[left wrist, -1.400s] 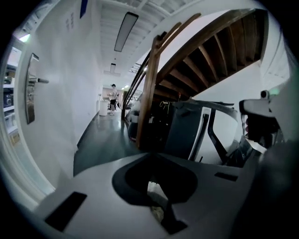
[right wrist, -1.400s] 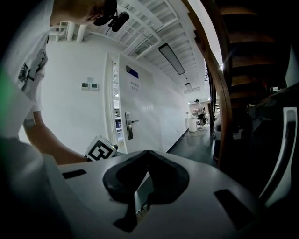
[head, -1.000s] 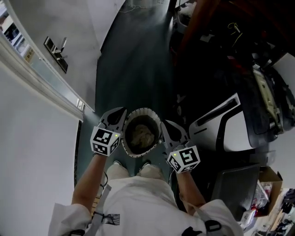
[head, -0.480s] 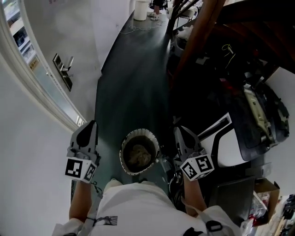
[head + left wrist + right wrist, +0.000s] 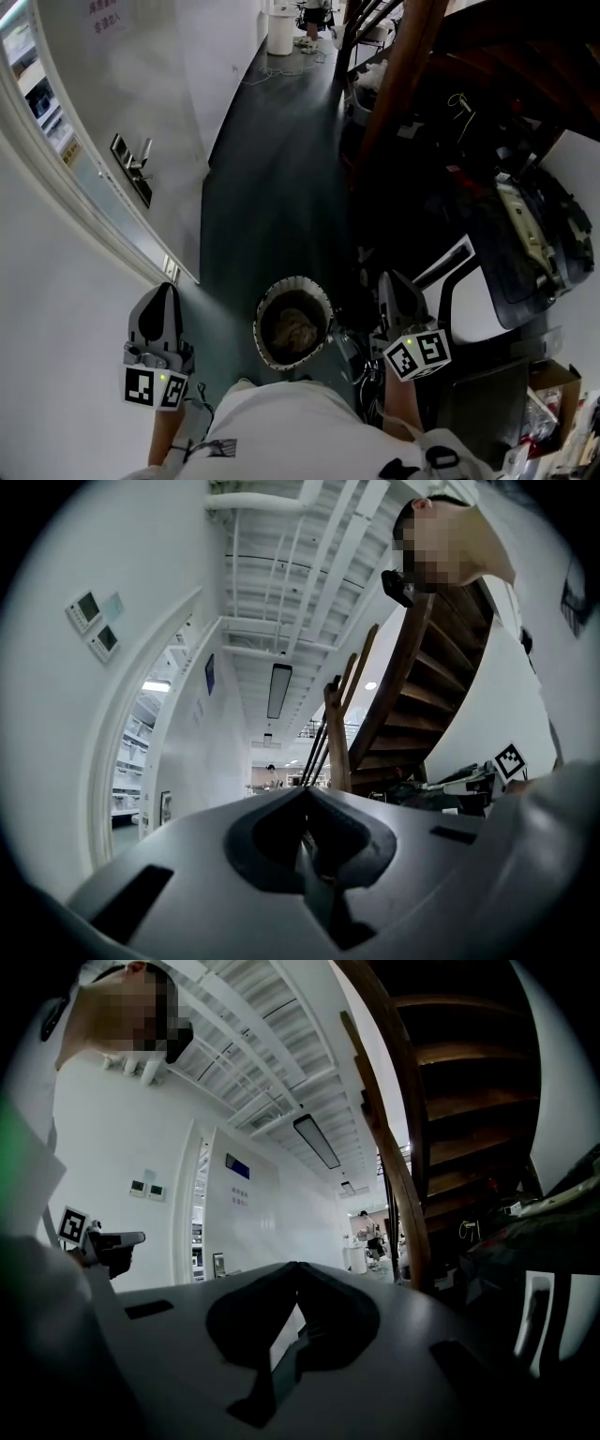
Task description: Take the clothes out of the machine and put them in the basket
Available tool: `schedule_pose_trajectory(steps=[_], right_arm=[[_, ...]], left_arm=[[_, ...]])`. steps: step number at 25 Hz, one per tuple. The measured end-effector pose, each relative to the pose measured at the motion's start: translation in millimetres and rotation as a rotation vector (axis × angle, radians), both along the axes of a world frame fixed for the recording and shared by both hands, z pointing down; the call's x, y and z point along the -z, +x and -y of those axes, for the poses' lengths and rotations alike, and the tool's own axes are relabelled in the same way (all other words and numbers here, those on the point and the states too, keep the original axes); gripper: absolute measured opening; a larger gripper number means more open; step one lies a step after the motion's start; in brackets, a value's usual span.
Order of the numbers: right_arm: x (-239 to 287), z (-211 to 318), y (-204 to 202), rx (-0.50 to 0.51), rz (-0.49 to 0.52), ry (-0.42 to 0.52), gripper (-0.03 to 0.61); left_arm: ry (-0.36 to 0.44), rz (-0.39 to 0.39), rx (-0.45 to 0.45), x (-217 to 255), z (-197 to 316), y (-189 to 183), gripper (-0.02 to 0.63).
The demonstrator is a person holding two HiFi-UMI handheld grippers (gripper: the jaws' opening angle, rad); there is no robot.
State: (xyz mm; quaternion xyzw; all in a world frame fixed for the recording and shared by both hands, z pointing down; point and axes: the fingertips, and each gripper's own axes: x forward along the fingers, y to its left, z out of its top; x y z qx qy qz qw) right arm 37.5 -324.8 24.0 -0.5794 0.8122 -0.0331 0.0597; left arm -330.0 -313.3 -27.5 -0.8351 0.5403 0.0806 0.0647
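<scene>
The round basket [image 5: 264,312] with a white scalloped rim stands on the dark floor by the person's feet, and a crumpled beige garment [image 5: 295,329] lies inside it. My left gripper [image 5: 163,288] is held left of the basket, apart from it, shut and empty. My right gripper [image 5: 390,277] is right of the basket, also apart, shut with nothing in it. In the left gripper view the left gripper [image 5: 305,791] points level down a hallway. In the right gripper view the right gripper [image 5: 294,1266] points the same way, its jaw tips meeting.
A white wall with a door and handle [image 5: 131,161] runs along the left. A wooden staircase [image 5: 394,66] and dark clutter fill the right, with a white and black appliance [image 5: 469,281] beside my right gripper. A white bin [image 5: 279,33] stands far down the floor.
Both grippers have left the basket's rim and risen. The left one swung out to the left, and the right one drew off to the right. The basket stays on the floor.
</scene>
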Motion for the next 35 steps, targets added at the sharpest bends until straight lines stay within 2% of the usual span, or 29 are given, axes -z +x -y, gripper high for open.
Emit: schedule_pose_trajectory(steps=[8,24,30,35], right_arm=[[17.7,6.9,-22.0,0.042,-0.021,0.055,0.014],[18.9,10.2,-41.1,0.092,-0.059,0.053,0.014],[15.3,4.2,-67.5,0.161,-0.166,0.085,0.013],[11.6,7.9,-80.8,0.194,-0.170,0.093,0.014]], left_arm=[[0.047,0.005,0.024,13.7,9.3,4.2,0.012],[-0.001,-0.037,0.025,-6.0,12.0,2.0,0.012],[-0.009,-0.039,0.014,-13.4,14.1,4.6,0.012],[0.001,-0.048,0.014,-16.5,13.9,6.8,0.012]])
